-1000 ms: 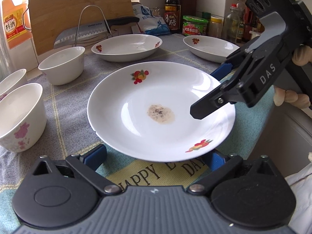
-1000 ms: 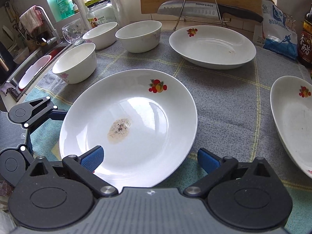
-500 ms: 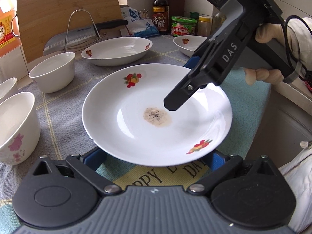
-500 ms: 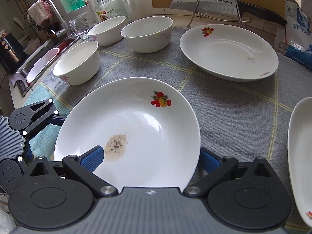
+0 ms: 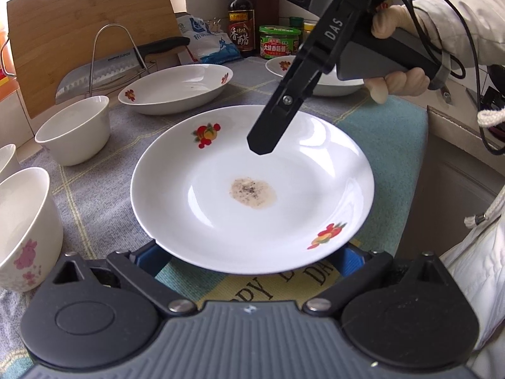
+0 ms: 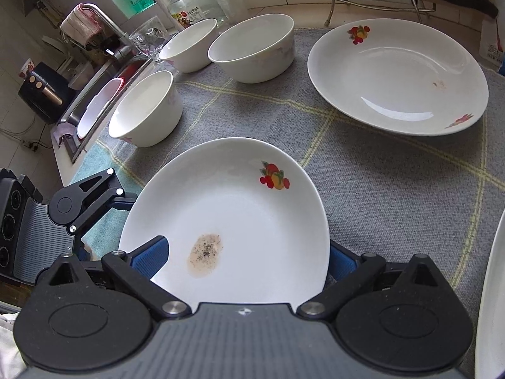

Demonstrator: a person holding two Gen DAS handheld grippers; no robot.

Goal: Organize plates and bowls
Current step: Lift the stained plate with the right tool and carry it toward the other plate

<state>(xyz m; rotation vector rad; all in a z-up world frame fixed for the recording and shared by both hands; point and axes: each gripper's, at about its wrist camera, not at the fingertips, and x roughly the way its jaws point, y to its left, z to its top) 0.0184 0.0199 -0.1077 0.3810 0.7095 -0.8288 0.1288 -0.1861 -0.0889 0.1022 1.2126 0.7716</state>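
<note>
three plates [image 6: 240,208], three bowls [image 6: 148,110], two tools [image 6: 246,259] around one plate.

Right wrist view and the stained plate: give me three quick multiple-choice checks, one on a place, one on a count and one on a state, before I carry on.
1. Where is the speckled brown stain on the round white plate with fruit prints?
A. On the rim by a fruit print
B. In the central well
C. On the underside

2. How many white ceramic bowls does the right wrist view show?
A. One
B. Five
C. Three

3. How is the left tool?
A. Open, with blue pads flanking the plate's near rim
B. Shut on a bowl
C. Shut on a knife

Answers:
1. B, the stain sits mid-plate, away from both fruit prints.
2. C, three bowls stand in the far left cluster.
3. A, its pads are spread wide at the near rim.
</note>
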